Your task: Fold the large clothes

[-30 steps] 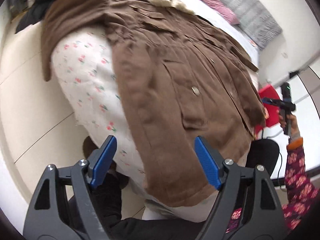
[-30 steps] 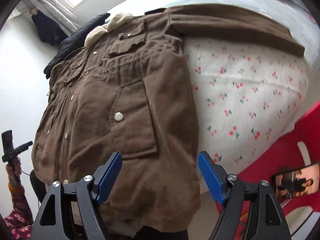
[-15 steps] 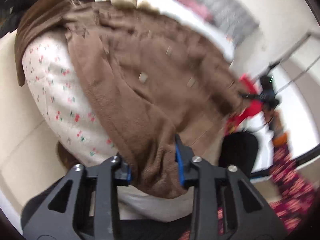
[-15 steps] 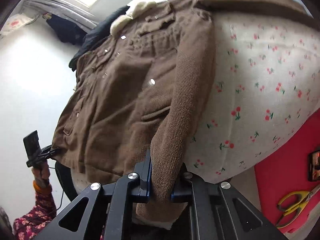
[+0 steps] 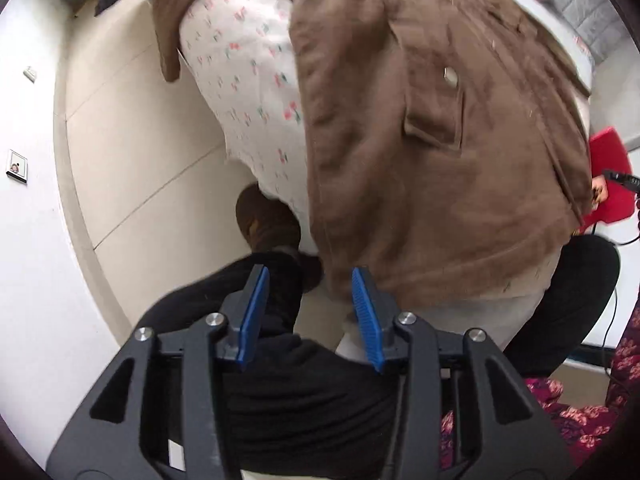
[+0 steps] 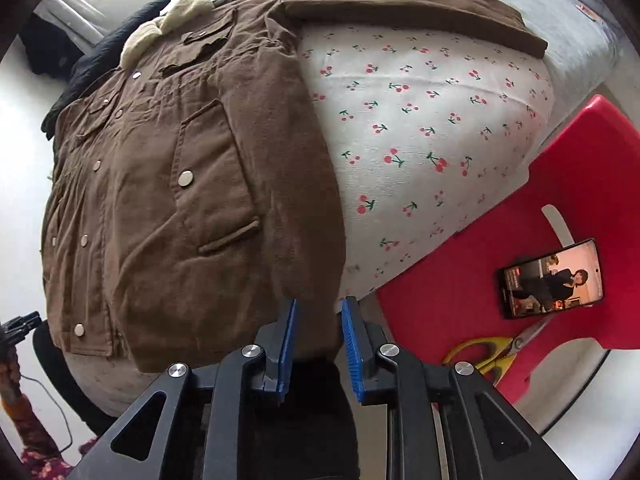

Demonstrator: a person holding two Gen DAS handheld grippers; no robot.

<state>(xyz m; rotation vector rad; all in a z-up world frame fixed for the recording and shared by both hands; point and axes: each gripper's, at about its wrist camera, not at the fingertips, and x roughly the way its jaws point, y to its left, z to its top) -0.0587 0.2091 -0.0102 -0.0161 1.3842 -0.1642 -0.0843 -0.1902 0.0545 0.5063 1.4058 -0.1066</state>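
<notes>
A large brown corduroy jacket (image 5: 432,128) with a cream fleece collar (image 6: 160,36) lies front up on a bed with a cherry-print sheet (image 6: 420,128); its hem hangs over the bed's near edge. It also shows in the right wrist view (image 6: 192,184). One sleeve (image 6: 400,12) stretches across the sheet. My left gripper (image 5: 308,312) is open, just left of the hem's corner, holding nothing. My right gripper (image 6: 318,340) has its jaws a little apart around the jacket's right hem corner; the cloth sits between the blue pads (image 6: 352,344).
A red plastic stool (image 6: 520,260) stands right of the bed, carrying a phone (image 6: 552,276) and yellow-handled scissors (image 6: 488,352). Dark clothes (image 6: 92,64) lie behind the collar. Cream tiled floor (image 5: 132,160) lies left of the bed. Another person's arm in a floral sleeve (image 5: 592,412) is nearby.
Both grippers closed on the jacket's hem corners half a second ago. Now the left has opened and let go, and the right has loosened; the jacket lies flatter.
</notes>
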